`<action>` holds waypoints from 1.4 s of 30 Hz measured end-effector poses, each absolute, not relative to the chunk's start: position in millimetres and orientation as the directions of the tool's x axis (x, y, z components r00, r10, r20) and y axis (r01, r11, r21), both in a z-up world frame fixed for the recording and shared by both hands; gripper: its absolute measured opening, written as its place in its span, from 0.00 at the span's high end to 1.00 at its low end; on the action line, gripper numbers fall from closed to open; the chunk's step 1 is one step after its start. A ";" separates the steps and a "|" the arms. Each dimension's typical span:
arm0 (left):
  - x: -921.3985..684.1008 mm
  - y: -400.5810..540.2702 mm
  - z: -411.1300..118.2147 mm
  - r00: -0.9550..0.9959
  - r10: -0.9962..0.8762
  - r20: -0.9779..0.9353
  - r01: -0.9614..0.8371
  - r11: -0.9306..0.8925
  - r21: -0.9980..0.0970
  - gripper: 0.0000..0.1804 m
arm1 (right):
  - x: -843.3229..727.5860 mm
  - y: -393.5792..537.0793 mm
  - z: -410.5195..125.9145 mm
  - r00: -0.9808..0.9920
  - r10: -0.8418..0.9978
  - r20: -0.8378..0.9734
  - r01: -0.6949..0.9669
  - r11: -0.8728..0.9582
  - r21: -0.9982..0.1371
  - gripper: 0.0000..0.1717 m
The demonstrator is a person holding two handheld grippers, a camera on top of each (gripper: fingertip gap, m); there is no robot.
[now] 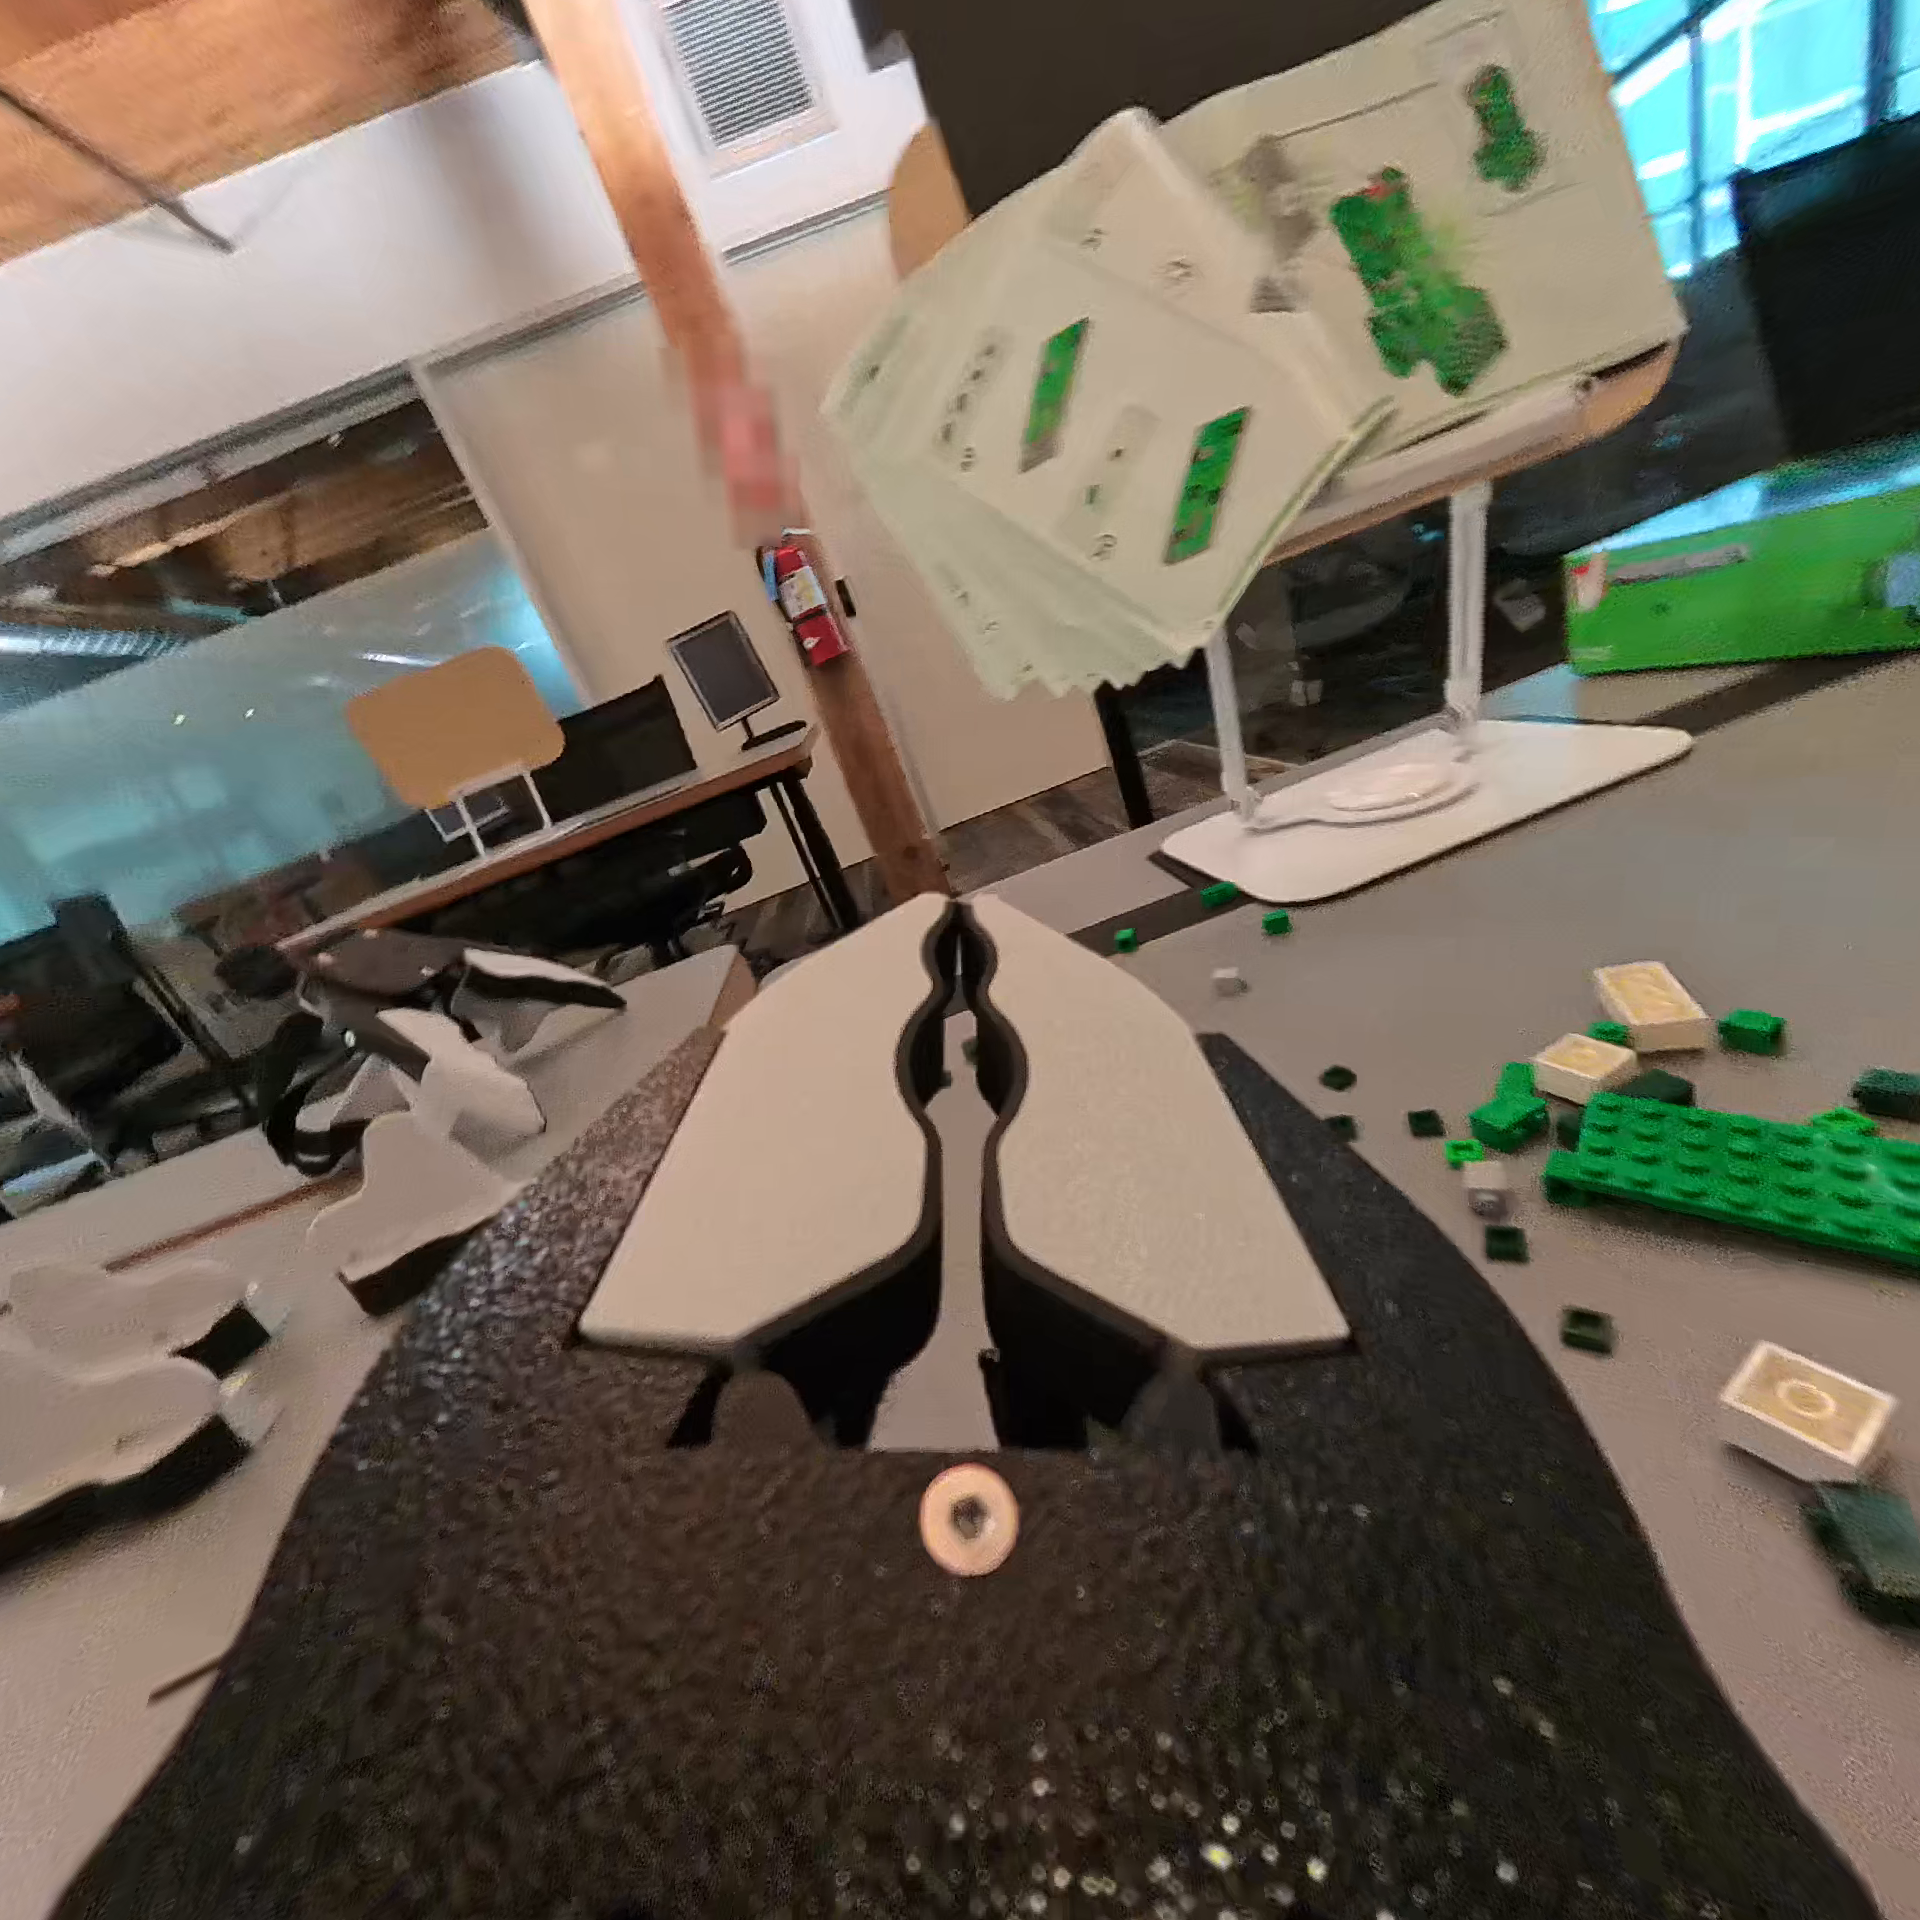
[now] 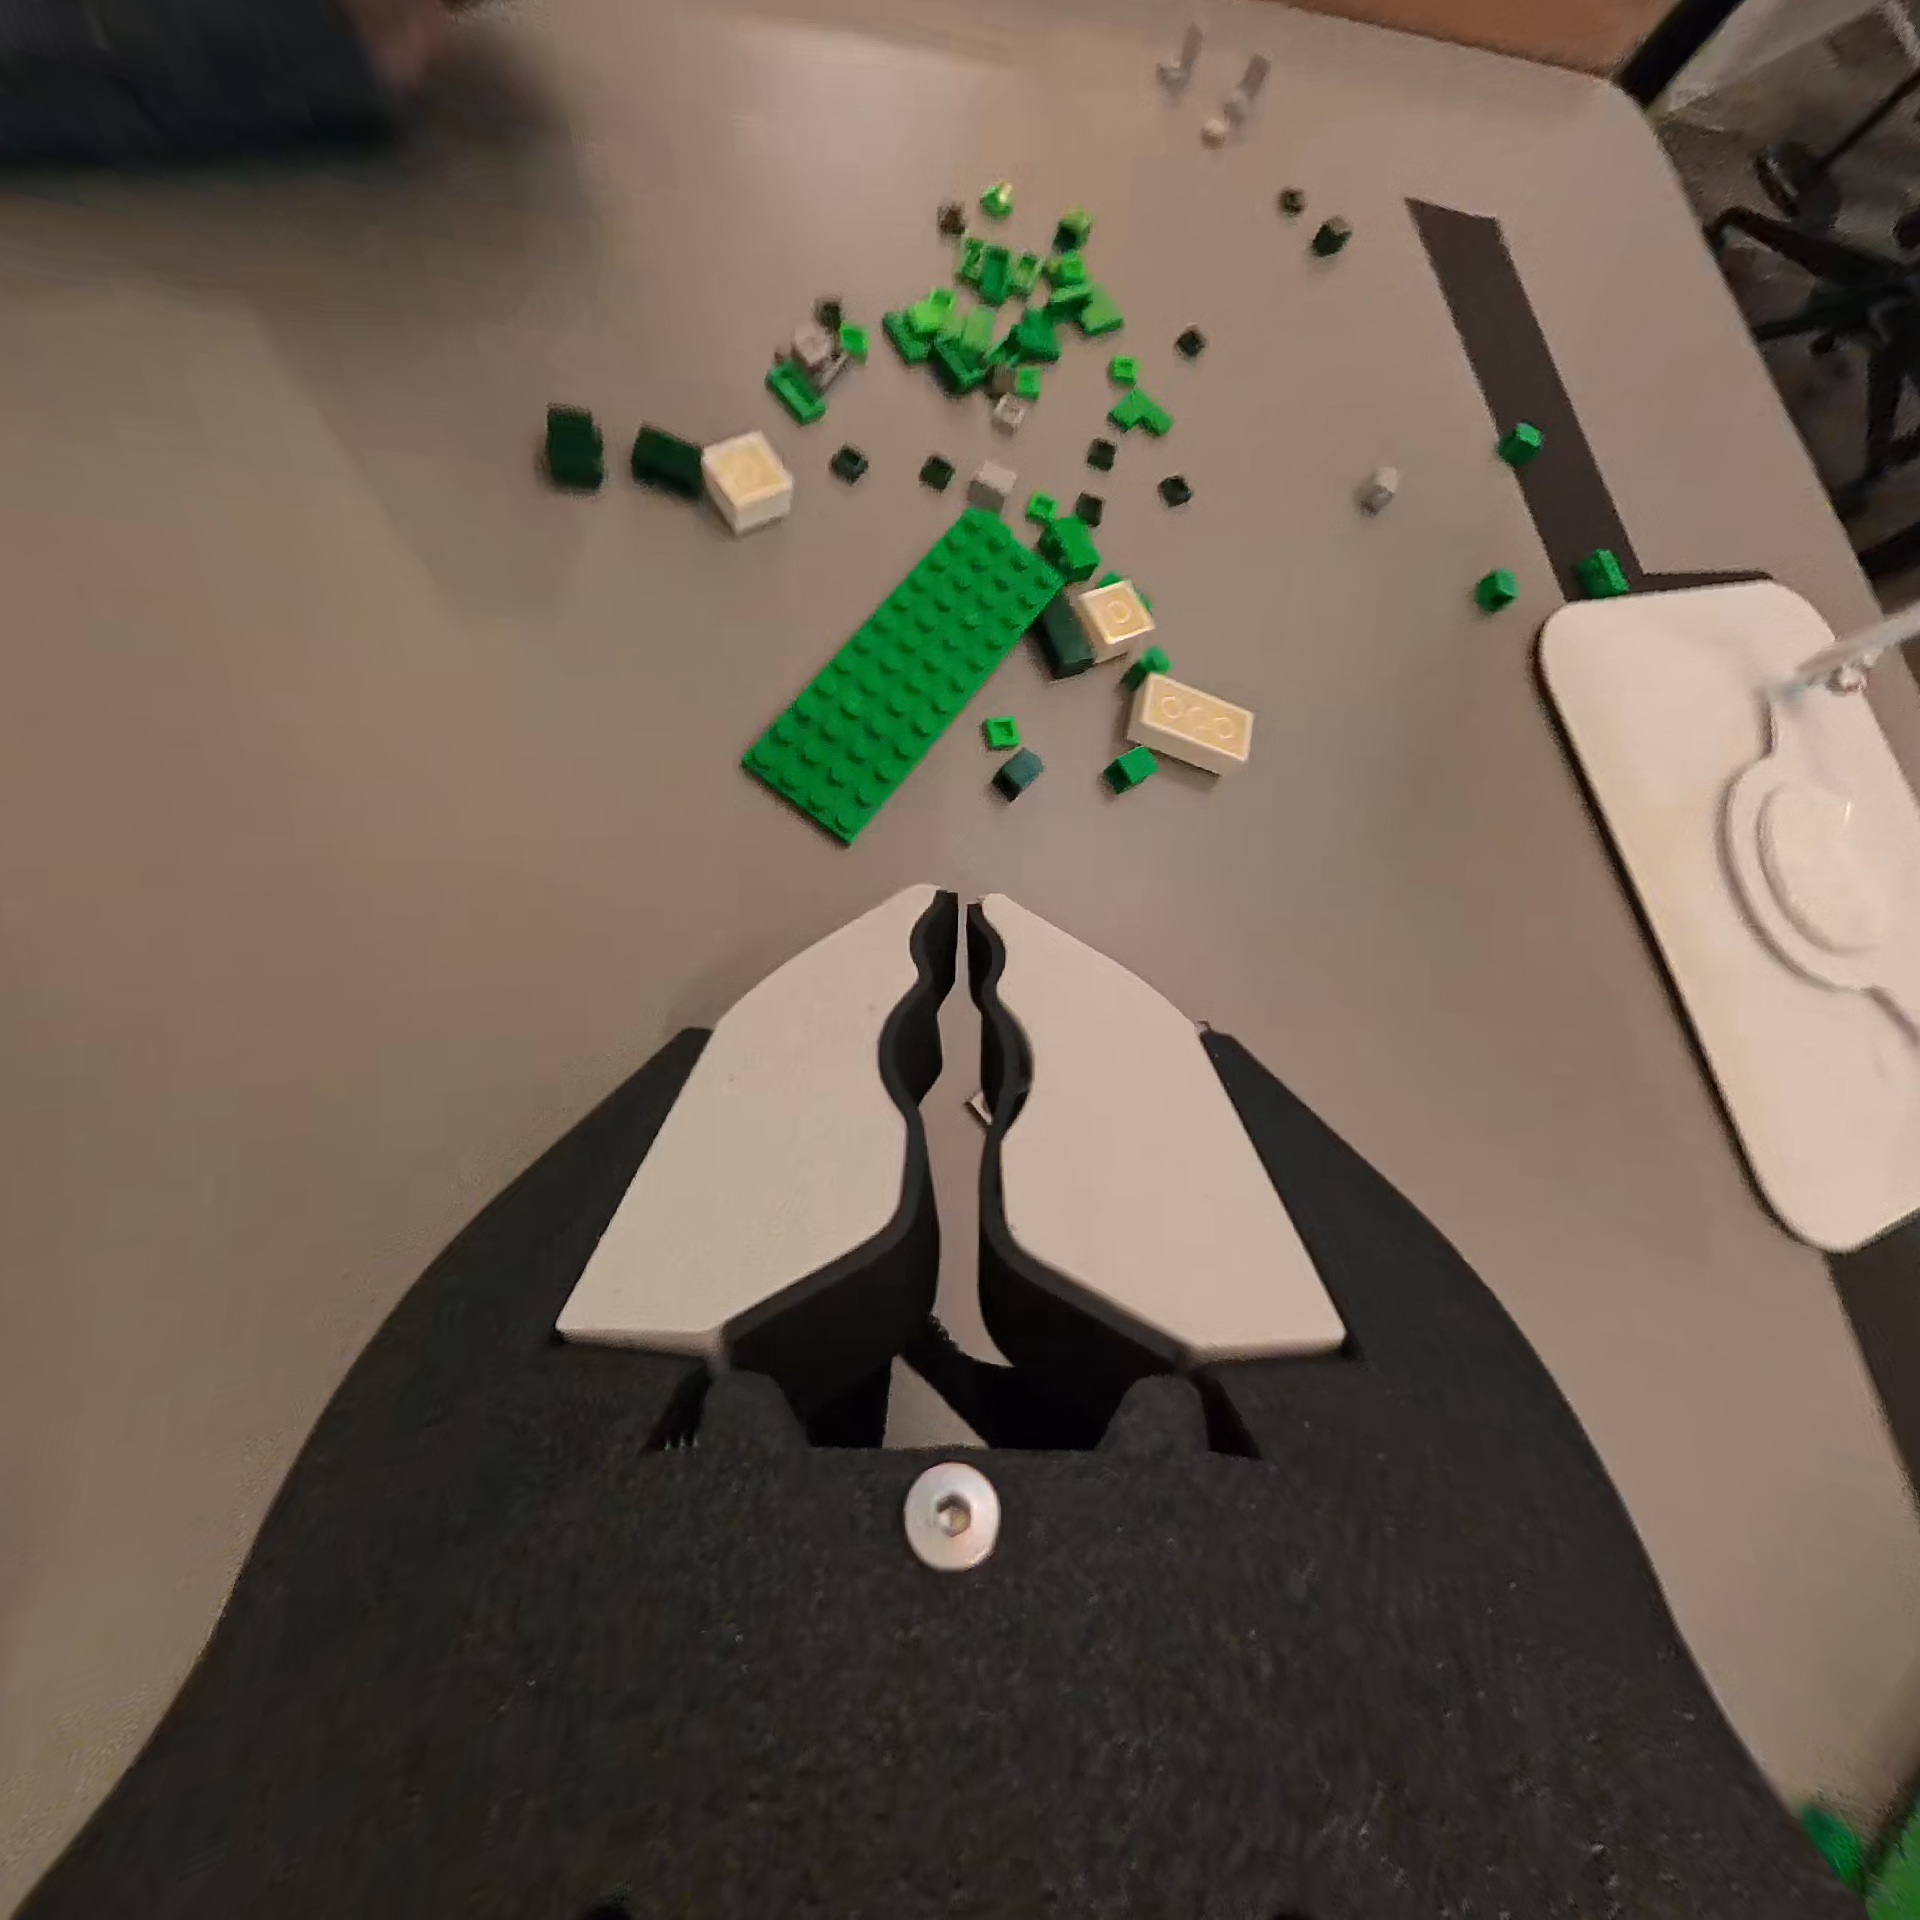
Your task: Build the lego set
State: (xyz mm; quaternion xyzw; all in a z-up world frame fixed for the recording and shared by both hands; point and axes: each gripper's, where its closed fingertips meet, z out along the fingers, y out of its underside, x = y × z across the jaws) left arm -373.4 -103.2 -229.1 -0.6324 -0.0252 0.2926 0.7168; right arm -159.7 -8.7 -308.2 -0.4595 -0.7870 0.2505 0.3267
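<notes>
the right tool (image 2: 961, 902) hangs with its fingertips together on nothing, just short of the green plate (image 2: 914, 665) on the table (image 2: 312, 727); the plate's long axis slants away to the right. the left tool (image 1: 961, 909), likewise closed and bare, points past the bricks.

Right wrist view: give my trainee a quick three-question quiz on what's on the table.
1. True or false: the right gripper is shut with nothing between its fingertips.
2. Which lies closest ahead of the right gripper? A) green studded baseplate B) white stand base C) black tape strip
3. What colour are the bricks with gold tops, such as the long one right of the baseplate?

Key: 1 true; 2 A; 3 white.
</notes>
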 end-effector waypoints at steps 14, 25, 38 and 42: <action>-320.4 -69.0 -250.4 0.758 0.225 -0.612 -0.613 -0.073 -0.787 1.00 | -219.0 -18.7 -349.7 -0.669 0.710 0.217 0.573 0.680 -0.458 0.88; -303.1 -57.8 -256.7 0.721 0.166 -0.672 -0.670 -0.079 -0.738 1.00 | -226.1 -15.1 -361.0 -0.717 0.694 0.060 0.643 0.693 -0.328 0.96; -205.5 -33.8 -268.5 0.901 -0.433 0.022 -0.012 -0.077 -0.997 0.96 | -201.1 -21.9 -284.7 -0.406 0.438 0.802 0.187 0.899 -0.396 0.96; -195.0 -30.6 -268.9 0.827 -0.501 0.254 0.192 -0.174 -0.966 0.91 | -189.1 -29.1 -278.1 -0.328 0.338 0.882 0.156 0.940 -0.302 0.96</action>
